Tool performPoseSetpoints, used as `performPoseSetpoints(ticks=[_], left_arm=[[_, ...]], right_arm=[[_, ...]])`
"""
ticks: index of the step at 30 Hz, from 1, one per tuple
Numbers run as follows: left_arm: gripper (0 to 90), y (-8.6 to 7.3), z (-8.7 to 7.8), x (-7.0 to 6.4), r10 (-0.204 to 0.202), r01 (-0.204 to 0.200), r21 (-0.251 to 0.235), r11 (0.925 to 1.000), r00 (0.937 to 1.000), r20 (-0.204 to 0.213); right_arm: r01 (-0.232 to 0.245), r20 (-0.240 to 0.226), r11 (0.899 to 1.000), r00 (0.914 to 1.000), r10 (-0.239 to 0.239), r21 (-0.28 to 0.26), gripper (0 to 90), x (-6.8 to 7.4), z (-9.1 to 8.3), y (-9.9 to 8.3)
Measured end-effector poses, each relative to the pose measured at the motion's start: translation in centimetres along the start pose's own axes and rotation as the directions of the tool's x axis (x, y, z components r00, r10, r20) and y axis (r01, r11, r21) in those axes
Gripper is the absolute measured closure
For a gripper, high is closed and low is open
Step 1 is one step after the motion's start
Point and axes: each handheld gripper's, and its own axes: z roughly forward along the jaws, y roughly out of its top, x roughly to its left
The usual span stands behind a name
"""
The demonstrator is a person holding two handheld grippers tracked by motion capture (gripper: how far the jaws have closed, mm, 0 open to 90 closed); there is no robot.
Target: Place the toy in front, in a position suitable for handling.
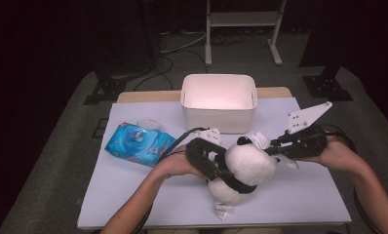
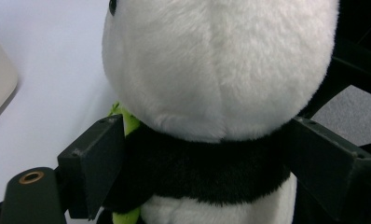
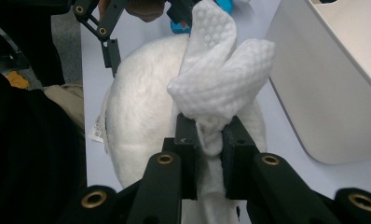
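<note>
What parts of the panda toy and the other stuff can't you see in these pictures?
- Panda toy: in the high view it shows its back, so the face is hidden.
- Wet wipe: in the right gripper view, its lower end is pinched inside the right gripper.
- Wipes pack: print too small to read, high view.
- White bin: its floor is washed out by glare.

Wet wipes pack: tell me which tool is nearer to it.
Left. The left tool, clamped on the panda plush, sits just right of the wet wipes pack. The right tool, pinching a white wipe, is beyond the plush.

Bright, even light on the table; dark surroundings; close-ups slightly soft.
</note>
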Motion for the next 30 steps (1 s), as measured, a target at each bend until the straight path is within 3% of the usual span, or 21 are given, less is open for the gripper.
performPoseSetpoints(ticks=[4,7,14,22,27,30], left_arm=[[12.9,0.5,0.7,-0.2,0.017,-0.017,-0.006,0.9998,0.9998,0.013],[22.6,0.6,0.6,-0.1,0.021,-0.021,-0.027,0.9994,0.9995,0.024],[30.5,1.2,-0.8,0.1,0.011,-0.01,-0.05,0.9987,0.9998,0.015],[31.2,2.0,-2.6,0.1,0.034,-0.034,0.014,0.9993,0.9994,-0.011],[31.0,2.0,-2.1,0.0,0.034,-0.034,0.048,0.9983,0.9994,-0.007],[29.8,2.2,-1.5,0.0,0.035,-0.034,0.043,0.9985,0.9994,-0.002]], right_arm=[[0.002,-0.004,1.0,1.0,-0.002,0.003,78.4,0.2,0.0,0.1],[0.003,0.008,1.0,1.0,-0.003,0.008,78.3,0.2,0.0,0.1],[-0.009,0.009,0.997,0.9999,0.01,-0.078,78.3,-0.2,-0.6,0.3],[-0.018,0.006,0.992,0.9998,0.019,-0.122,78.2,-0.4,-0.1,0.4],[-0.022,0.008,0.997,0.9997,0.022,-0.072,78.1,-0.3,0.5,-0.5],[-0.022,0.021,0.999,0.9995,0.023,-0.048,78.1,-0.2,0.3,-1.0]])
